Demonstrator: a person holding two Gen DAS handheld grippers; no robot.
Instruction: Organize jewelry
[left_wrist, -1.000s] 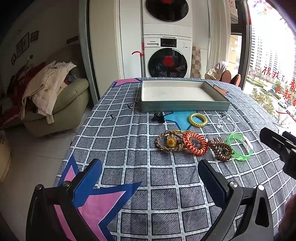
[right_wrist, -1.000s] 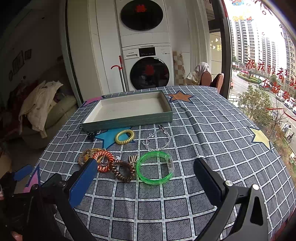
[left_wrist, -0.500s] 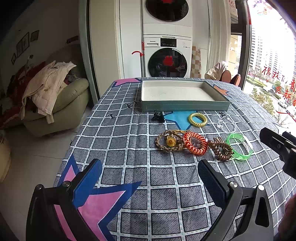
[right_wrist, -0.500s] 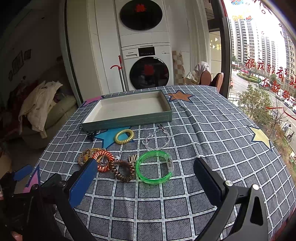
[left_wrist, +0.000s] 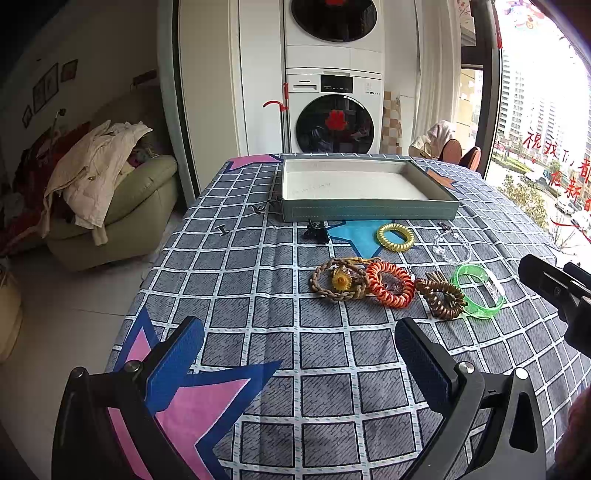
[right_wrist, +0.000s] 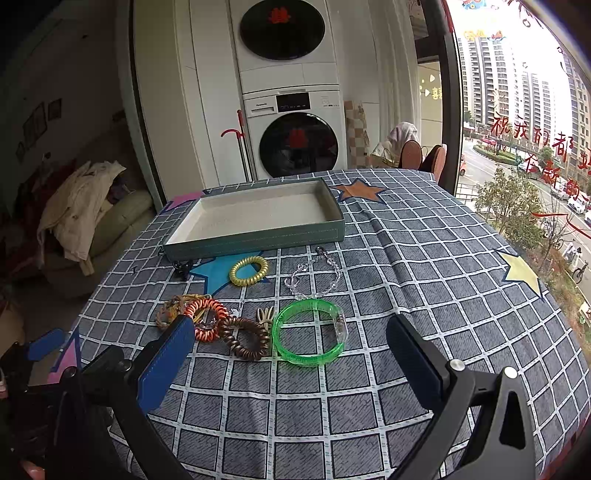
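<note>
While the left wrist view takes in the sofa (left_wrist: 122, 206) heaped with pale clothing at nine o'clock, the yellow star (right_wrist: 522, 273) printed at three o'clock is shown only by the right wrist view. A table is covered by a grey grid-patterned cloth (left_wrist: 258, 280) with pink and blue stars, and stacked white washing machines (left_wrist: 332, 110) are seen behind it at twelve o'clock, a window with red lettering (right_wrist: 535, 140) at two o'clock. A shallow rectangular tray (right_wrist: 258, 238), green-walled with a pale lining, is set at the far end with nothing in it. The jewelry is spread on the cloth between tray and grippers: a translucent green bangle (right_wrist: 308, 332), an orange coil tie (left_wrist: 389, 284), a brown coil tie (right_wrist: 243, 338), a braided cord bracelet (left_wrist: 338, 282) with a yellow flower, a gold coil tie (right_wrist: 249, 270) and a clear bead bracelet (right_wrist: 314, 277). The left gripper (left_wrist: 299, 347) is held with blue-padded fingers wide apart, empty; the right gripper (right_wrist: 290, 349) is likewise spread and empty, the green bangle just beyond it at twelve o'clock.
</note>
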